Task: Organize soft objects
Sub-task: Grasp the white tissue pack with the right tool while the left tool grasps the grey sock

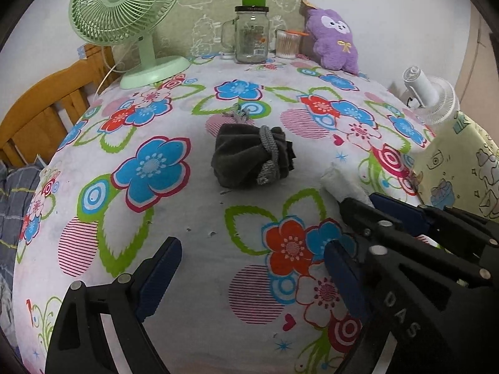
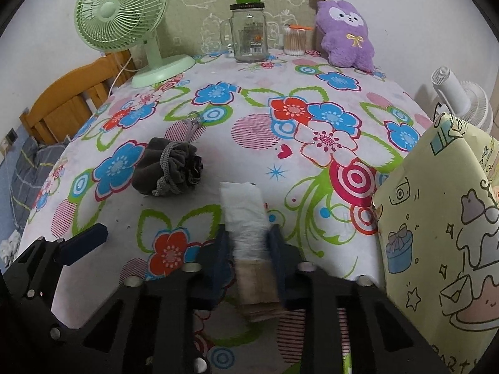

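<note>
A: What did the right tool [image 2: 249, 243] hold?
B: Its fingers were clamped on a white folded cloth [image 2: 244, 210] jutting forward above the floral counter [image 2: 312, 187].
A: And the left tool [image 1: 252, 265]?
B: Spread wide, holding nothing; a grey drawstring pouch [image 1: 249, 159] lay ahead of it.

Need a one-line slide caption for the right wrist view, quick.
Right gripper shut on a white folded cloth over the floral tablecloth, grey drawstring pouch lying to its left.

Floral table [image 1: 193, 280] — pouch [image 1: 249, 160], fan [image 1: 131, 25], jar [image 1: 252, 35]
</note>
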